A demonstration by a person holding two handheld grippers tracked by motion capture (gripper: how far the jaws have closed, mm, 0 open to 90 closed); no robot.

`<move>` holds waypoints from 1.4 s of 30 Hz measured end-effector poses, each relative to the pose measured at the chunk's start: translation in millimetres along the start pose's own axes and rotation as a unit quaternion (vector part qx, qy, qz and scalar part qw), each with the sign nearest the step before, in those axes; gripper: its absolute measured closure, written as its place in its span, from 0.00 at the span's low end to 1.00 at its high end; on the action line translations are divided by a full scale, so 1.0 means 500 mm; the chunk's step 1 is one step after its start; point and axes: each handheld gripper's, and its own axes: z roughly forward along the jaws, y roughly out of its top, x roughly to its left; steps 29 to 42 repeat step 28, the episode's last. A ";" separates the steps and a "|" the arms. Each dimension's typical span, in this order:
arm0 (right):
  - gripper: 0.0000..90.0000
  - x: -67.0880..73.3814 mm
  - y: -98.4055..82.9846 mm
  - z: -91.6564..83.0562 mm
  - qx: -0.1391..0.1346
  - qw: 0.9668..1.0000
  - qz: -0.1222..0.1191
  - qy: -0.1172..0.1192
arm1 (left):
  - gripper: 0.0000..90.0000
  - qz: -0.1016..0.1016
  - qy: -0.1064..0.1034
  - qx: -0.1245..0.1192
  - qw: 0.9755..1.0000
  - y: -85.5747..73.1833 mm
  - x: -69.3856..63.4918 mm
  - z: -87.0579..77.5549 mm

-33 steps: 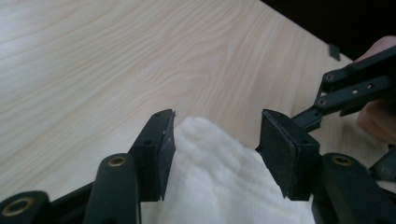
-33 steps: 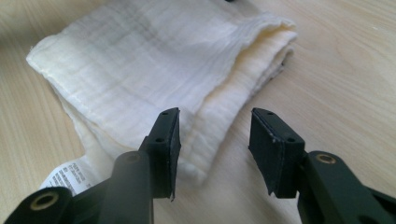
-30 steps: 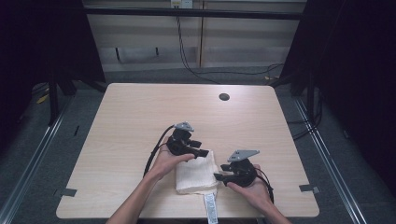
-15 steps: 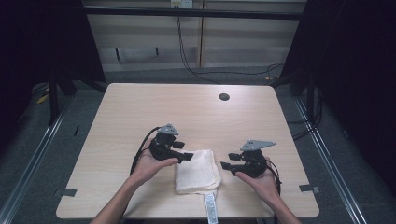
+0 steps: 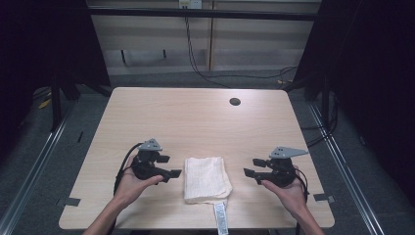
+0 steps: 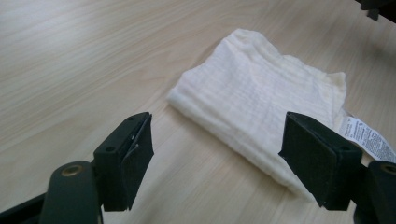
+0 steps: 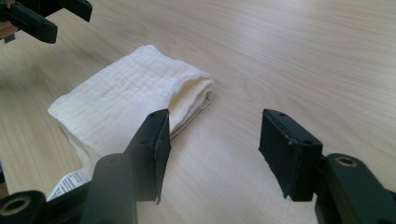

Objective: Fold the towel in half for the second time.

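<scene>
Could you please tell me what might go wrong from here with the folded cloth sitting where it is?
The folded cloth lies near the table front edge, its label overhanging; a nudge might drag it off. Both the left gripper and right gripper are open beside it, and a one-sided grab could undo the fold.

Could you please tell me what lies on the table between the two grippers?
A folded cream cloth lies between the left gripper and right gripper, touching neither, as the high view shows.
</scene>
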 end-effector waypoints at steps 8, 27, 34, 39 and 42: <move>0.47 -0.011 -0.016 -0.040 -0.010 1.000 0.006 -0.014 | 0.29 -0.014 0.022 -0.022 0.999 -0.062 0.006 -0.074; 0.39 -0.040 -0.088 -0.100 -0.038 0.997 0.037 -0.059 | 0.29 -0.054 0.071 -0.063 0.994 -0.190 0.003 -0.151; 0.39 -0.040 -0.088 -0.100 -0.038 0.997 0.037 -0.059 | 0.29 -0.054 0.071 -0.063 0.994 -0.190 0.003 -0.151; 0.39 -0.040 -0.088 -0.100 -0.038 0.997 0.037 -0.059 | 0.29 -0.054 0.071 -0.063 0.994 -0.190 0.003 -0.151; 0.39 -0.040 -0.088 -0.100 -0.038 0.997 0.037 -0.059 | 0.29 -0.054 0.071 -0.063 0.994 -0.190 0.003 -0.151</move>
